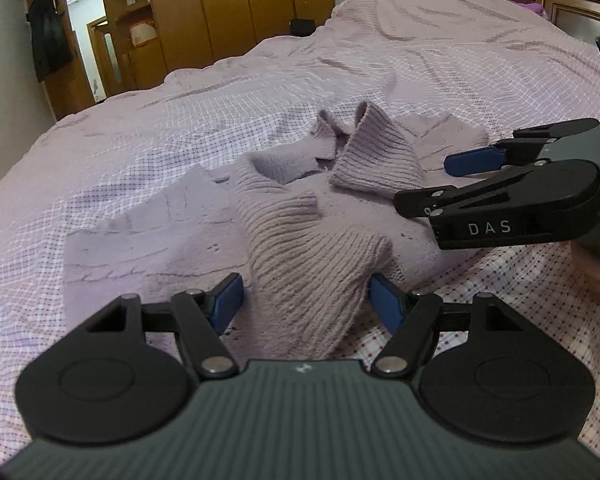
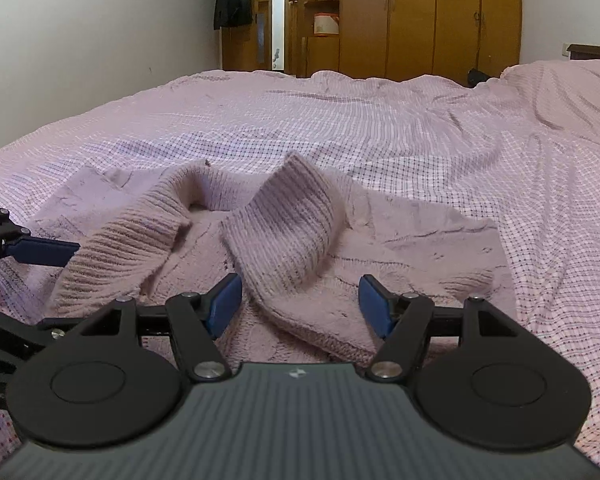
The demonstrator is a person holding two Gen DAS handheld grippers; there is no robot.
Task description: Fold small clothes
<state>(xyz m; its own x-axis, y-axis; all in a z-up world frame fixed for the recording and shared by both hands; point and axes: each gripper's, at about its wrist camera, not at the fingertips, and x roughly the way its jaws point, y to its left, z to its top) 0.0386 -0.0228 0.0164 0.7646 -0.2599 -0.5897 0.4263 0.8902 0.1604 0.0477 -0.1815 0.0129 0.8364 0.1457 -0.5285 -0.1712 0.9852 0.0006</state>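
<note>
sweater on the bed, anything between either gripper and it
Nothing visible does. The left gripper has a ribbed sleeve lying between its open jaws, and the right gripper has the other sleeve between its open jaws. Around the sweater only the bedspread shows.

Black left gripper [image 1: 306, 300], blue pads, silver screws, ribbed grey housing
</note>
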